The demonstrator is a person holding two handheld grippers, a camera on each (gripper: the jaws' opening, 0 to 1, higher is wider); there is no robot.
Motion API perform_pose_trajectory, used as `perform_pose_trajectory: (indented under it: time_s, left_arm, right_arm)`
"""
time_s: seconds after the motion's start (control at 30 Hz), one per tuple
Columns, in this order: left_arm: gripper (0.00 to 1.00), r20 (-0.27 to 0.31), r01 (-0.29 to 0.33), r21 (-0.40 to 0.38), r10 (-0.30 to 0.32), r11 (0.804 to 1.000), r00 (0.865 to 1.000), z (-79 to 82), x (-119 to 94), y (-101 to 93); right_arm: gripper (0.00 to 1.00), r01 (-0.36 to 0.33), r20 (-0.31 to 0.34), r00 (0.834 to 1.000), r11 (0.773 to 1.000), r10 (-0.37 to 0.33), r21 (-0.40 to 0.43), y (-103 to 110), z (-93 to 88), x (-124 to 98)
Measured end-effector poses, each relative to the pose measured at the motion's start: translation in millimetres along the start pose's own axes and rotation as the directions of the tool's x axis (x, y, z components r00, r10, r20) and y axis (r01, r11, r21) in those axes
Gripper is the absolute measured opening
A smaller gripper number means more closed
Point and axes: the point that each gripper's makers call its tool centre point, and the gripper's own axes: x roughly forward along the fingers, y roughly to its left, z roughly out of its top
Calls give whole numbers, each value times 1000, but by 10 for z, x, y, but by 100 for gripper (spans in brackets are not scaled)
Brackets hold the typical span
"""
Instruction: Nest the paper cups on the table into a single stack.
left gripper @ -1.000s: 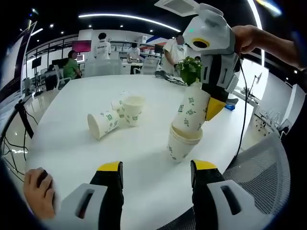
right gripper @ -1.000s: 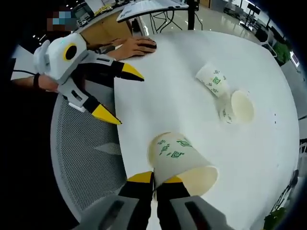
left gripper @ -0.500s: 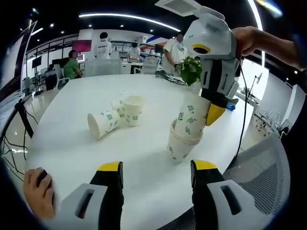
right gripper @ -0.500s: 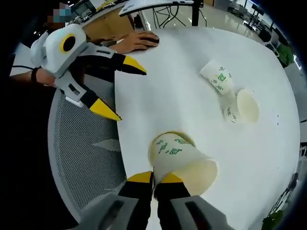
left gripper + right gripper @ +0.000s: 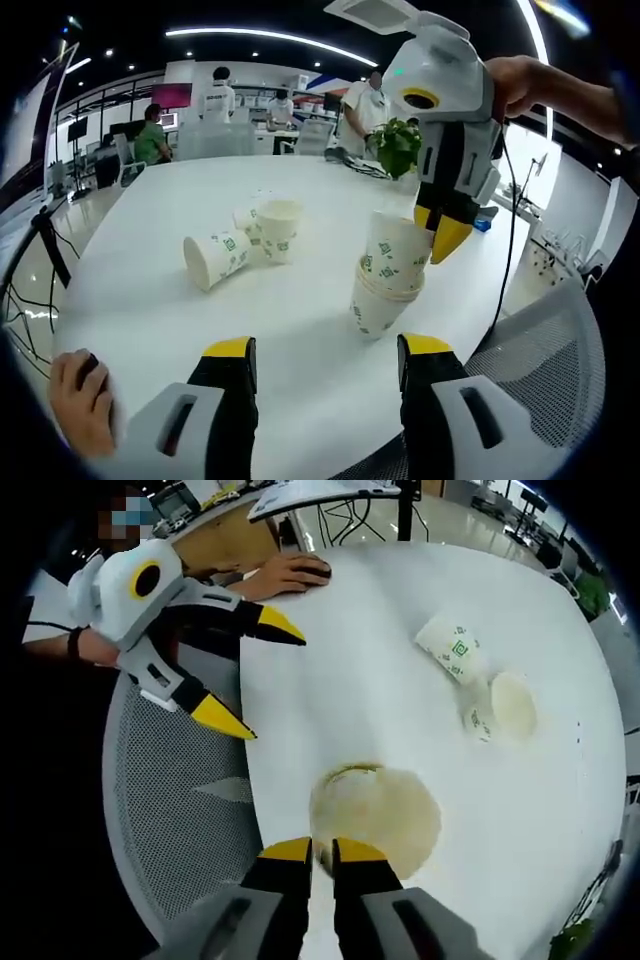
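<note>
A stack of paper cups [image 5: 383,290] with green print stands near the table's [image 5: 150,320] front edge; its top cup sits straight and deep in the others. My right gripper [image 5: 442,232] hangs over the stack's right rim. From above, the stack's mouth [image 5: 376,815] lies just past my right gripper [image 5: 322,852], whose jaws stand slightly parted around the near rim. My left gripper [image 5: 329,350] is open in front of the stack with nothing between its jaws; the left gripper [image 5: 250,672] also hovers off the table's edge. Farther off a cup lies on its side [image 5: 215,258] [image 5: 452,650] beside an upright cup [image 5: 278,228] [image 5: 510,702].
A third loose cup [image 5: 244,218] lies behind the upright one. A person's hand [image 5: 80,395] [image 5: 290,577] rests on the table. A mesh chair [image 5: 170,780] stands at the table's edge. A potted plant [image 5: 398,146] stands at the far side, with people and desks beyond.
The tilted cup in my right gripper has dropped straight into the stack. The right jaws, shut on its wall before, have parted a little. The left gripper has not moved.
</note>
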Motion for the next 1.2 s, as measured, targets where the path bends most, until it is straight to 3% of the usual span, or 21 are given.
perform_pose_trajectory:
  time_s: [0.47, 0.73, 1.2]
  left_arm:
    - [56, -1, 1, 6, -1, 1000, 1000, 5, -25, -21]
    - [56, -4, 4, 10, -4, 1000, 1000, -6, -15, -24]
    - [56, -4, 3, 10, -3, 1000, 1000, -43, 46, 20]
  right_arm:
    - [6, -5, 35, 999, 999, 4, 36, -23, -21, -39]
    - [10, -17, 105, 994, 996, 7, 90, -86, 46, -102]
    - [21, 60, 171, 981, 983, -90, 174, -316, 140, -252]
